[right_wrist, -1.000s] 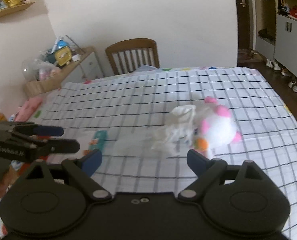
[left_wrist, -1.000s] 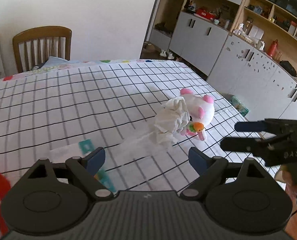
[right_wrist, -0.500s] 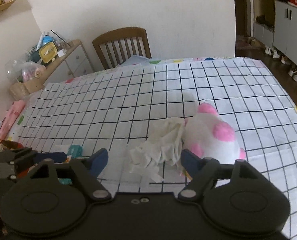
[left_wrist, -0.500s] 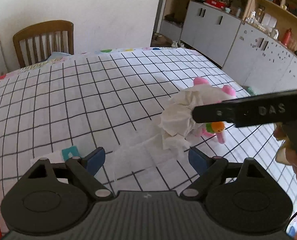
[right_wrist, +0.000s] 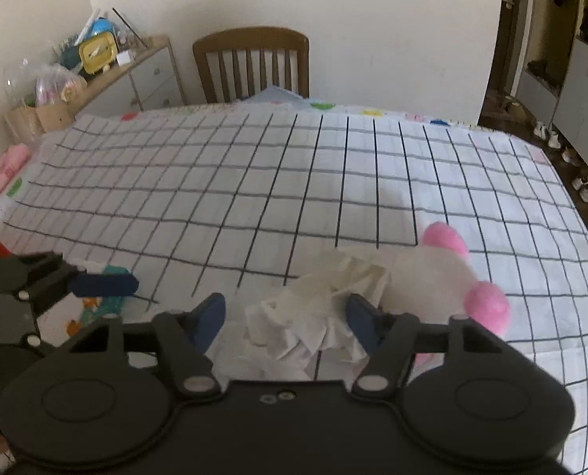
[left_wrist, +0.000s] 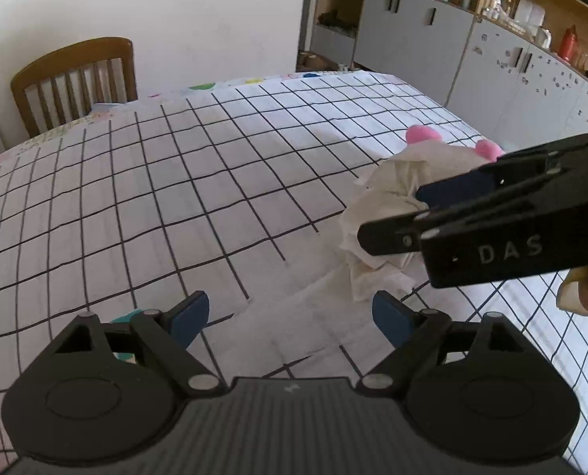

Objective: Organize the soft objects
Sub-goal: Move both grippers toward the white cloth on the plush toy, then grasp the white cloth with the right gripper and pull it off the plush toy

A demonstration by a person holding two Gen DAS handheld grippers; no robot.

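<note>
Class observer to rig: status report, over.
Right gripper jaws closing around crumpled tissue, not yet pinched. Left gripper open, empty. Pink-eared plush toy crowds the tissue.

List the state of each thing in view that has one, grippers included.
Crumpled white tissue: bunched up on the bed, against the toy, between the right gripper's pads.
White plush toy with pink ears: lying on the checked sheet.
Right gripper: jaws closing around the tissue, grip not yet firm.
Left gripper: open, nothing held.
Grey cabinet doors: closed.
</note>
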